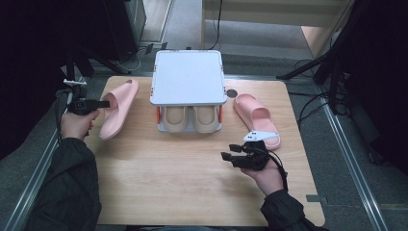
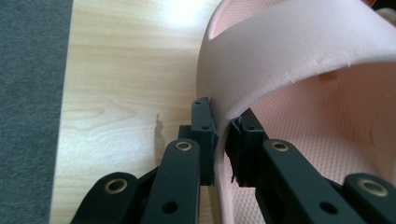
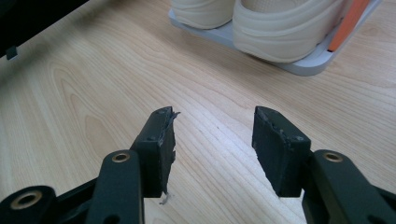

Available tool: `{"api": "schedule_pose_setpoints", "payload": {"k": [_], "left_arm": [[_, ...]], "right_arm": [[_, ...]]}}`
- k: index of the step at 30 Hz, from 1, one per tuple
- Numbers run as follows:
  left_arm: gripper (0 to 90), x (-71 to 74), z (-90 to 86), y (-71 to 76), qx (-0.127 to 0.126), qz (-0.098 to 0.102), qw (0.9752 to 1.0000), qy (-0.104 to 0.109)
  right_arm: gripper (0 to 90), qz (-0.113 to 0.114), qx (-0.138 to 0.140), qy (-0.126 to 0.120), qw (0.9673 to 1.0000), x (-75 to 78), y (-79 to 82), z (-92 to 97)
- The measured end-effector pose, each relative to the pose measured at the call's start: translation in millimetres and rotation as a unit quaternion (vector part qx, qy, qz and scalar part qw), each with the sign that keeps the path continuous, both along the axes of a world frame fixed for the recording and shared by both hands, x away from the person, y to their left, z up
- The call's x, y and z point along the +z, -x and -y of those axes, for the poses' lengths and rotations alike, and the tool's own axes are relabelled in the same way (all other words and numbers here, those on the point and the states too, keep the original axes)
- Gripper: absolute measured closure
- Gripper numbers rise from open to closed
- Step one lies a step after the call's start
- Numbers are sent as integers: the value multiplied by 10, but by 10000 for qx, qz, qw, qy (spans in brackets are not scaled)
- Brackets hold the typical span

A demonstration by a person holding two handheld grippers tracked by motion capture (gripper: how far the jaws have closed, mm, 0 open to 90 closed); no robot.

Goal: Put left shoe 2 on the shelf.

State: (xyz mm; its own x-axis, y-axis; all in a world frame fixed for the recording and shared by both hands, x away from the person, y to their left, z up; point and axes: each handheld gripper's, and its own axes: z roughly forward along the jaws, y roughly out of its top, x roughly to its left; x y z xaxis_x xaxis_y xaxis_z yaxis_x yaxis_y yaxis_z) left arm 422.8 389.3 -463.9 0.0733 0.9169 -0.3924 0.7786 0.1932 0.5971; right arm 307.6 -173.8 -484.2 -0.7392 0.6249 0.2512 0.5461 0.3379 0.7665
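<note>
Fingers of the left gripper (image 2: 222,149) pinch the side wall of the left pink slipper (image 1: 118,107) at the table's (image 1: 192,192) far left, long axis near-to-far; right gripper (image 3: 212,140) spread, idle. Beige pair (image 1: 191,117) already racked; I judge both pink slippers remain

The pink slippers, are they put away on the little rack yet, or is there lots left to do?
Partly. A cream pair of shoes already sits on the lower shelf of the rack. The left gripper is shut on the edge of one pink slipper, so that one is in hand. The other pink slipper lies on the table, and the right gripper is open and empty. Both pink ones are left.
</note>
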Motion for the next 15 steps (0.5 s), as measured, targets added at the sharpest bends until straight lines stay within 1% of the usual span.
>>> {"api": "schedule_pose_setpoints", "payload": {"k": [1,4,5,6,7,8,9,10,13,15], "left_arm": [[817,31,12,-13,12,-20,10000,14],[816,159,43,-48,-48,3,10000,-63],[815,245,55,-61,-73,16,10000,-26],[815,245,55,-61,-73,16,10000,-26],[815,348,69,-79,-89,18,10000,2],[815,348,69,-79,-89,18,10000,2],[814,438,91,-98,-72,8,10000,-2],[814,438,91,-98,-72,8,10000,-2],[811,591,131,-113,-106,111,9999,-39],[810,700,180,-120,-126,220,9996,-115]], "right_arm": [[496,15,15,-3,10000,2,-5,-6],[496,14,66,-11,10000,2,-21,-38],[495,9,93,-21,10000,6,-30,-62],[495,9,93,-21,10000,6,-30,-62],[494,19,125,-25,9999,9,-39,-82],[494,19,125,-25,9999,9,-39,-82],[494,26,165,-28,9999,12,-48,-93],[494,26,165,-28,9999,12,-48,-93],[494,6,176,-39,9998,16,-58,-102],[494,13,198,-56,9998,19,-66,-109]]}}
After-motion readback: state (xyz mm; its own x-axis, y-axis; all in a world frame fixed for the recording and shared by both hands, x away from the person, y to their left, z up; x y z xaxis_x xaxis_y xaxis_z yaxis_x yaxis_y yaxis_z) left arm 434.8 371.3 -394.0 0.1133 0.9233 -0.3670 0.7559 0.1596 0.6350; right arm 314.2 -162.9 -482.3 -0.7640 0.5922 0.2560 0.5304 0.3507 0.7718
